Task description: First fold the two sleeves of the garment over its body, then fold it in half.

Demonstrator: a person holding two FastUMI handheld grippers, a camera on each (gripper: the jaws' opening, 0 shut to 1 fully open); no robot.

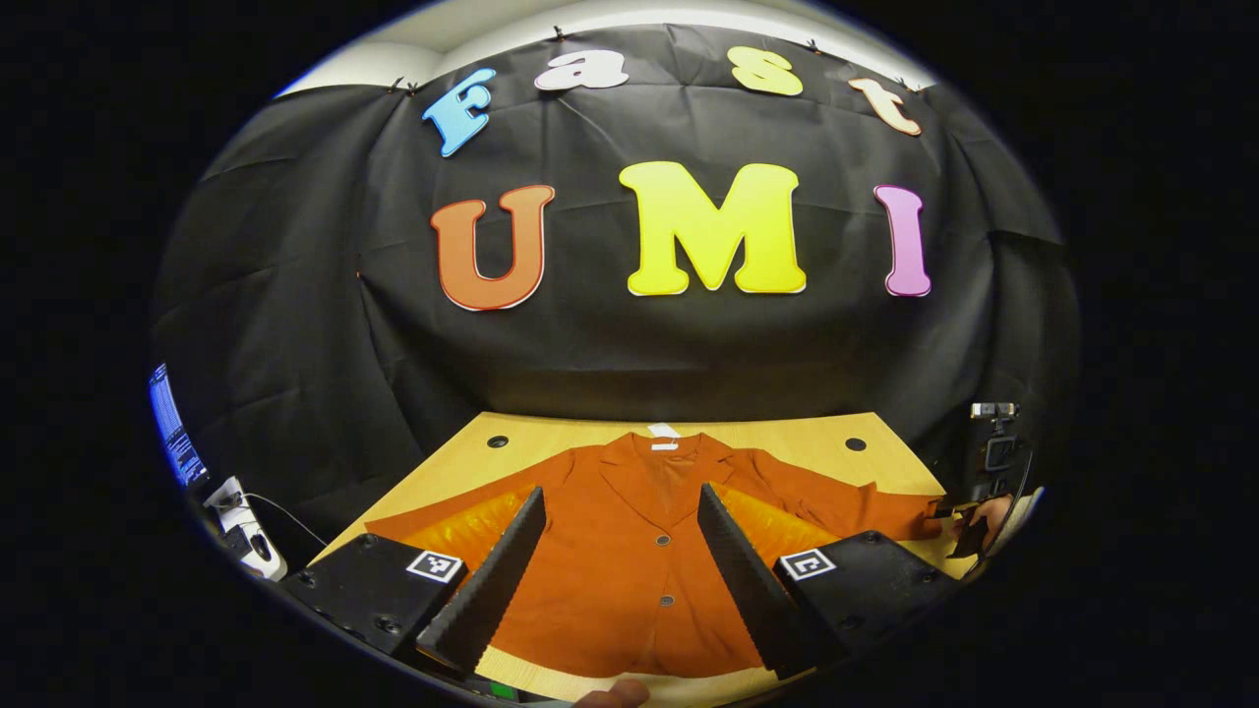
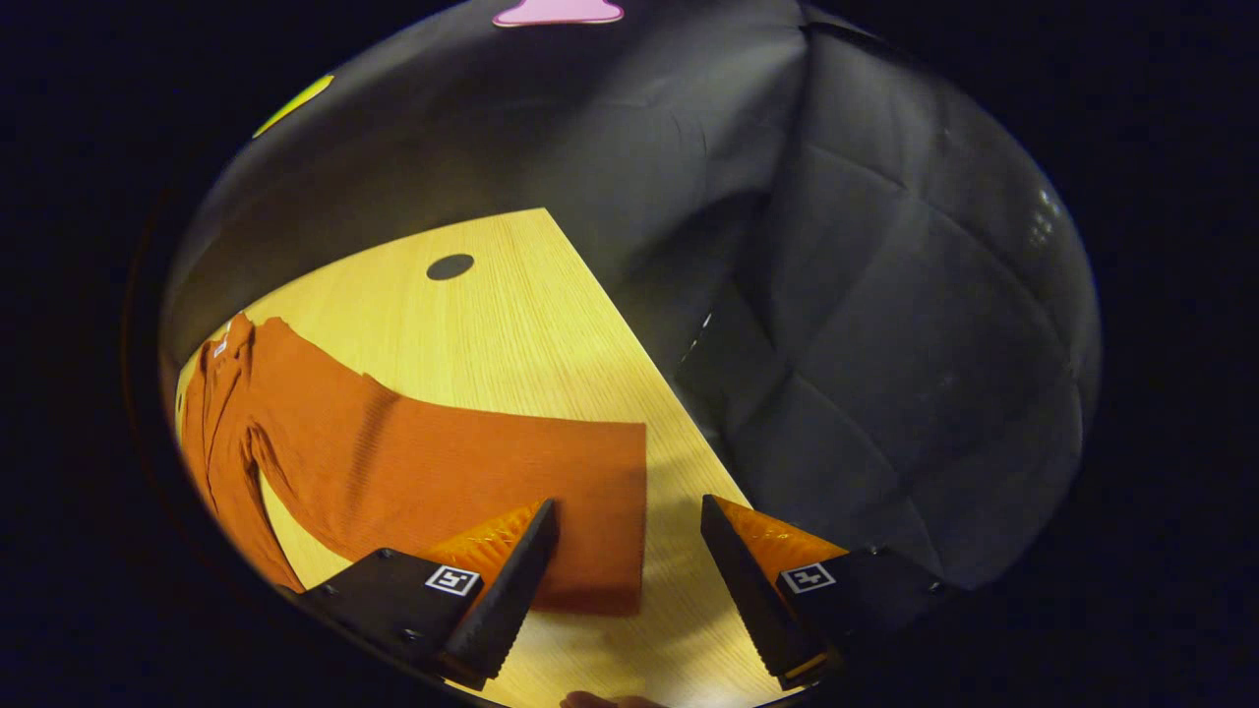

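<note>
The bench (image 2: 511, 295) carries the orange garment (image 1: 629, 551) spread flat, sleeves out. The right tool (image 2: 629, 580), fingers spread, straddles the right sleeve's cuff (image 2: 590, 511). The left tool (image 1: 620, 580) hangs spread above the body. Pinch the cuff's edge squarely before folding inward.

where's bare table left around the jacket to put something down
Bare wooden table shows beyond the rust-orange button jacket's right sleeve, around the dark round hole, and in a strip past the cuff toward the table's edge. Another strip runs behind the collar. The middle is crowded: the spread jacket covers it.
</note>
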